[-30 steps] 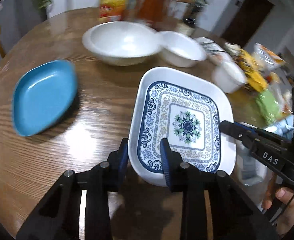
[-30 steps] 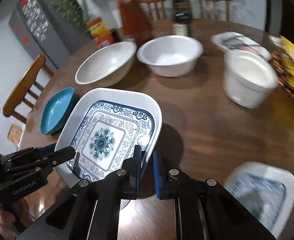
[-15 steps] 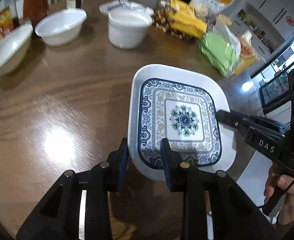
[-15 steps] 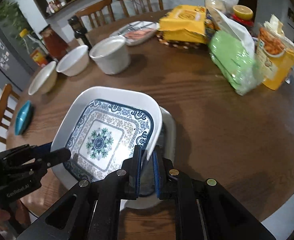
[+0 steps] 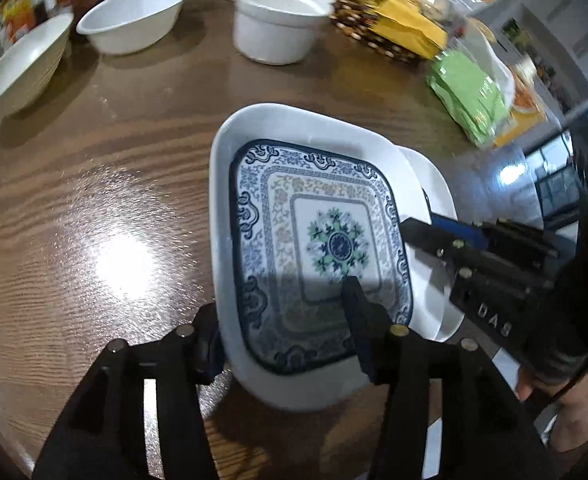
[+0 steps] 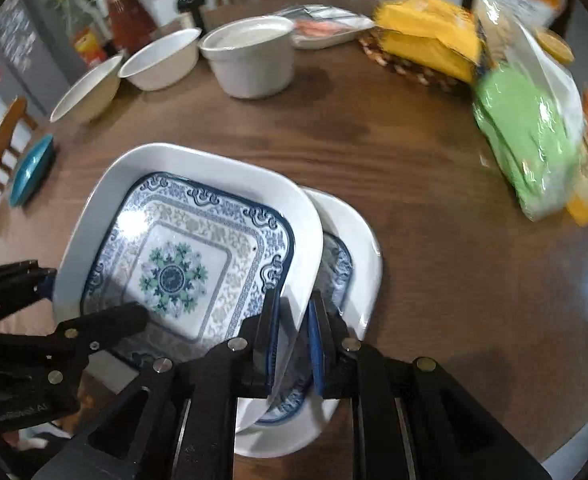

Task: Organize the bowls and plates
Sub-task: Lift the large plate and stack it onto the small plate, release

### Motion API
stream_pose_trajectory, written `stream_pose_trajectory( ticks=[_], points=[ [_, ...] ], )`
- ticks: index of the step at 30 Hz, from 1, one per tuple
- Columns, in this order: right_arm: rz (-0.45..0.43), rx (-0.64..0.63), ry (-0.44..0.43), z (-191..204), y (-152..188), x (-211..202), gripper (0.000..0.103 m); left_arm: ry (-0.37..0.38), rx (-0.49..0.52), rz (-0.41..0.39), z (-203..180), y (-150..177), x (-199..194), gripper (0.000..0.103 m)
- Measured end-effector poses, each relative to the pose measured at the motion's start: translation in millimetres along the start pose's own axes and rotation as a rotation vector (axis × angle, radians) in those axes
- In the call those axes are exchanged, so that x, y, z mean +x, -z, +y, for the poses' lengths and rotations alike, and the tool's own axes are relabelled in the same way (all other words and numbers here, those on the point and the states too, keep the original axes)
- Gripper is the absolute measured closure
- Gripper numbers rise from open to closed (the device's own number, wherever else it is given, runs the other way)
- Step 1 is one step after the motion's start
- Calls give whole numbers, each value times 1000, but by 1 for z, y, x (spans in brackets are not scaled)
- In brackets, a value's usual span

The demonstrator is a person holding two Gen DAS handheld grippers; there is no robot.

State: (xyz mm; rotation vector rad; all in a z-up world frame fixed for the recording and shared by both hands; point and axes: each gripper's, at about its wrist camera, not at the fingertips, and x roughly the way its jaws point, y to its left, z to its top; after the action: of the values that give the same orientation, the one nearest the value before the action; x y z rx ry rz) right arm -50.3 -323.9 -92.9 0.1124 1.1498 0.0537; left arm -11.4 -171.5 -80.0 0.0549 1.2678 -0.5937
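Now the white square plate with blue floral pattern (image 6: 182, 268) sits skewed atop its matching plate (image 6: 358, 264) at six o'clock on the round wooden table (image 6: 414, 184). Left gripper (image 5: 286, 332) jaws are opening around its rim; right gripper (image 6: 294, 328) pinches the opposite rim narrowly. Best to nudge it square before release.

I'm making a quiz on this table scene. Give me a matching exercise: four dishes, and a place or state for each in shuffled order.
Things:
1. top patterned plate
2. lower patterned plate
3. teal dish
4. white pot

States:
A. at the table's left edge
B. lying underneath, partly covered
C. far side, beside the white bowls
D. between gripper fingers

Pairs: 1-D, 2-B, 3-A, 4-C
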Motion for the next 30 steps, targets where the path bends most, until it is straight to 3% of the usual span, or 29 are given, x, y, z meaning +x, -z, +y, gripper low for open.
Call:
stream_pose_trajectory(
  ticks=[4,16,19,24,30],
  points=[
    [-8,-6,-24,5,-12,5,87,15,-33,-9,9,-7,1,50],
    [-48,-127,-93,59,-69,37,88,-108,-178,-68,73,-36,-21,51],
    [-54,-119,-114,60,-78,37,89,-109,-164,-66,71,-37,-26,54],
    [-82,-118,-57,44,-69,16,90,-115,-101,-77,51,-37,-24,53],
    [-80,-89,-25,39,-65,14,90,-140,-101,-105,58,-44,-24,51]
  ],
)
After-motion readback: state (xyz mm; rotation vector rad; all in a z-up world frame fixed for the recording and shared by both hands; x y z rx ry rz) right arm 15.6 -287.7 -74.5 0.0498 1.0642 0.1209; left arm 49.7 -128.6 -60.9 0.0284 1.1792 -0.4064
